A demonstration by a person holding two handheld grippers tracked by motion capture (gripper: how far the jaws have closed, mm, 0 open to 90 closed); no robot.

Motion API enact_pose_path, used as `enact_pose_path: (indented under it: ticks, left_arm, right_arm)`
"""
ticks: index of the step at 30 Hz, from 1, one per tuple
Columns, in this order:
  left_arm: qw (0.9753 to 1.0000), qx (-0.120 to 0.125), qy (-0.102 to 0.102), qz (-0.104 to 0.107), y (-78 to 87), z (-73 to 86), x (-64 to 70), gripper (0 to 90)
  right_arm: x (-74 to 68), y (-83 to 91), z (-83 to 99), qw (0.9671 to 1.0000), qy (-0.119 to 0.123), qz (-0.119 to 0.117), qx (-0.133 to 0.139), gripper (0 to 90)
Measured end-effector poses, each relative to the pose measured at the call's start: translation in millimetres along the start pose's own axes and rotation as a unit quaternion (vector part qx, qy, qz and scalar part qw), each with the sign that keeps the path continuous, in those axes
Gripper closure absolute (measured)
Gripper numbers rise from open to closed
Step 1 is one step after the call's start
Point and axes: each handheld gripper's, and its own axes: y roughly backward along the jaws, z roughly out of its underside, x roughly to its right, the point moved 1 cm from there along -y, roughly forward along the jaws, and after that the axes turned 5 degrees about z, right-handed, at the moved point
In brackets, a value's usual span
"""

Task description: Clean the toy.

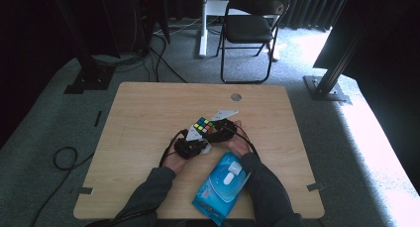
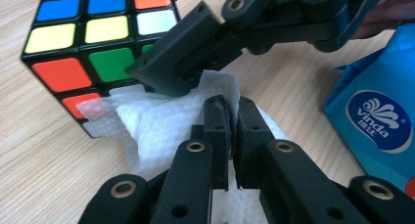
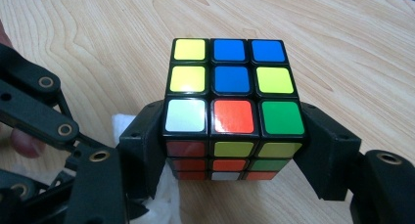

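A scrambled colour cube [image 3: 234,104] stands on the wooden table [image 1: 148,118], and my right gripper [image 3: 234,150] is shut on its two sides. In the left gripper view the cube [image 2: 93,43] sits at the upper left with one of the right gripper's black jaws against it. My left gripper [image 2: 234,126] is shut on a white wet wipe [image 2: 156,126], which is pressed against the cube's lower side. From above, both grippers meet at the cube [image 1: 203,125] in the table's middle, the left gripper [image 1: 192,143] just in front of it.
A blue pack of wet wipes [image 1: 222,183] lies near the front edge between the person's forearms; it also shows at the right of the left gripper view [image 2: 377,116]. A black folding chair [image 1: 250,28] stands beyond the table. A round hole [image 1: 236,96] marks the tabletop's far side.
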Motion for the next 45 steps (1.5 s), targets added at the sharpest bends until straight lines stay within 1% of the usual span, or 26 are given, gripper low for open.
enact_pose_path:
  ticks: [5, 14, 18, 21, 28, 34, 40, 45]
  left_arm:
    - [1.0000, 0.000, 0.001, -0.003, 0.1, 0.6, -1.4, 85.9]
    - [0.9997, -0.004, 0.006, -0.022, 4.2, 2.7, -10.2, 85.9]
    - [0.9995, -0.003, 0.012, -0.030, 6.9, 4.1, -15.2, 85.8]
    - [0.9991, 0.002, 0.022, -0.037, 9.6, 5.1, -20.1, 85.8]
    - [0.9980, 0.007, 0.036, -0.050, 15.6, 7.1, -30.3, 85.8]
    - [0.9970, 0.017, 0.050, -0.057, 20.1, 5.7, -34.4, 85.8]
    - [0.9969, 0.021, 0.047, -0.059, 22.6, 2.8, -33.5, 85.8]
    - [0.9973, 0.022, 0.042, -0.055, 22.1, 1.4, -30.8, 85.8]
  right_arm:
    - [0.1, 0.4, 0.0, 1.0000, -0.001, -0.001, 0.001, 34.3]
    - [0.2, 1.1, 0.3, 1.0000, -0.003, -0.002, 0.002, 34.3]
    - [0.3, 1.0, 0.6, 1.0000, -0.001, -0.002, 0.002, 34.3]
    - [0.0, 0.9, 0.5, 1.0000, -0.002, -0.003, 0.002, 34.3]
    - [-0.4, 0.7, 0.6, 1.0000, -0.001, -0.005, 0.001, 34.3]
    - [-0.6, 0.6, 1.0, 1.0000, 0.001, -0.008, -0.001, 34.3]
    - [-1.1, -0.1, 1.3, 1.0000, 0.002, -0.009, -0.004, 34.3]
    - [-1.0, -0.4, 1.3, 1.0000, 0.003, -0.007, -0.005, 34.3]
